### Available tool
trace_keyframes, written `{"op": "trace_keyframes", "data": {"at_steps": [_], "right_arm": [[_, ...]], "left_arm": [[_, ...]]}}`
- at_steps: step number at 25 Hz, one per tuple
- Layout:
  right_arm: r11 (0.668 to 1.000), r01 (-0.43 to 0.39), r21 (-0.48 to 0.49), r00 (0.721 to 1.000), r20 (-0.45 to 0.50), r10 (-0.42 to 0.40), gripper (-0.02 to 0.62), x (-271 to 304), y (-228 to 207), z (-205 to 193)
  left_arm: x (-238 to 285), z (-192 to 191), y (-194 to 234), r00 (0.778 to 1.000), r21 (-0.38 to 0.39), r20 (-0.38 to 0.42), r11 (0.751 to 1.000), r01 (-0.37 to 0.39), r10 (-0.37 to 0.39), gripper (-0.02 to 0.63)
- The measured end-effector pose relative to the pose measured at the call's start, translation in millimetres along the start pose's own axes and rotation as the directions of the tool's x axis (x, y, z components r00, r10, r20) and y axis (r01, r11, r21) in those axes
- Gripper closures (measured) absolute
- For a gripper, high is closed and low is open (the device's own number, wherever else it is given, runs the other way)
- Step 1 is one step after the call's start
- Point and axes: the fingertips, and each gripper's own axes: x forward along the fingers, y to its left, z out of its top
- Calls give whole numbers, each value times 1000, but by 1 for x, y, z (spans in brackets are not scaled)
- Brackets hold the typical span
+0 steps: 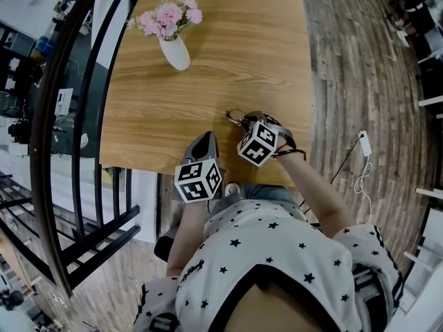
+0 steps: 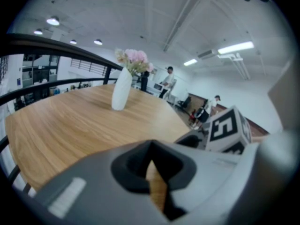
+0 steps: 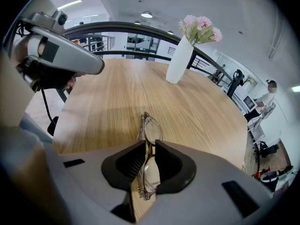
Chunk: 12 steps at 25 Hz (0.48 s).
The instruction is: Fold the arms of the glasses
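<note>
Right claw (image 3: 147, 145) grips the glasses (image 3: 152, 130), plain only in its view; left claw (image 2: 151, 148) closed.

- The light-brown wooden bench (image 1: 228, 61) has a smooth top with a fine straight grain, and most of its surface lies bare.
- A white ceramic vase (image 1: 175, 52) stands upright on the bench toward its far left part. It holds a bunch of pink flowers (image 1: 169, 16) and throws a soft shadow on the wood.
- Thin-framed clear-lensed glasses (image 3: 151, 134) sit close to the bench's near edge, well apart from the vase, turned up on edge. The right gripper (image 3: 149, 146) is clamped on their bridge; whether the frame touches the wood cannot be told.
</note>
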Motion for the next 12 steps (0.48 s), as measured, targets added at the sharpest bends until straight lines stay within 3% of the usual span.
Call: {"op": "trace_keyframes", "data": {"at_steps": [12], "right_arm": [[984,82,156,991,88,-96,551,-44,1,4]], "left_arm": [[-31,0,-2,999,29,33,999,30,-31,600]]}}
